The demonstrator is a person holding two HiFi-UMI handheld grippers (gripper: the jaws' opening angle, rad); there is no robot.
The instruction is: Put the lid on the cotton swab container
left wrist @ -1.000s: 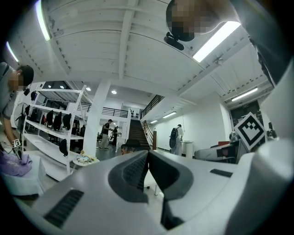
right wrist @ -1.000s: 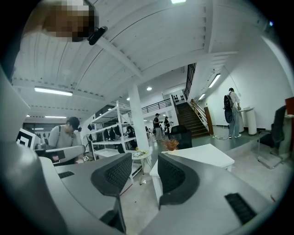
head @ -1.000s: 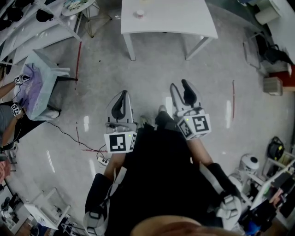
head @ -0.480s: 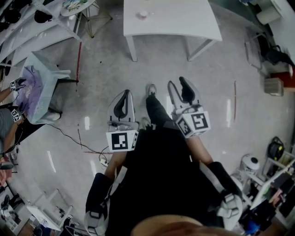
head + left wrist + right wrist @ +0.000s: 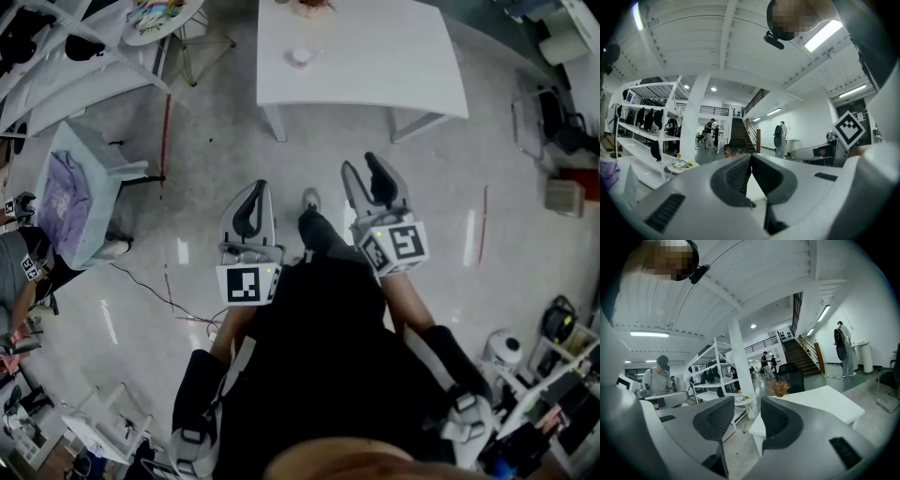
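A small round whitish container (image 5: 300, 56) stands on the white table (image 5: 394, 66) ahead of me, too far off to tell a lid from it. A plant (image 5: 310, 6) sits at the table's far edge. I hold both grippers in front of my body, above the floor and well short of the table. My left gripper (image 5: 254, 187) is shut and empty; its pads meet in the left gripper view (image 5: 751, 157). My right gripper (image 5: 364, 172) is open with nothing between its fingers (image 5: 747, 403). The right gripper view shows the table (image 5: 820, 401) and the plant (image 5: 779, 388).
A low table with a purple cloth (image 5: 80, 183) stands at the left, and a person (image 5: 19, 277) sits beside it. A round table with colourful items (image 5: 159, 14) is at the back left. A cable (image 5: 169, 298) runs across the floor. Equipment (image 5: 562, 323) lines the right side.
I have walked forward, so the white table and the container lie lower and nearer in the head view. Both grippers keep the same pose and jaw state.
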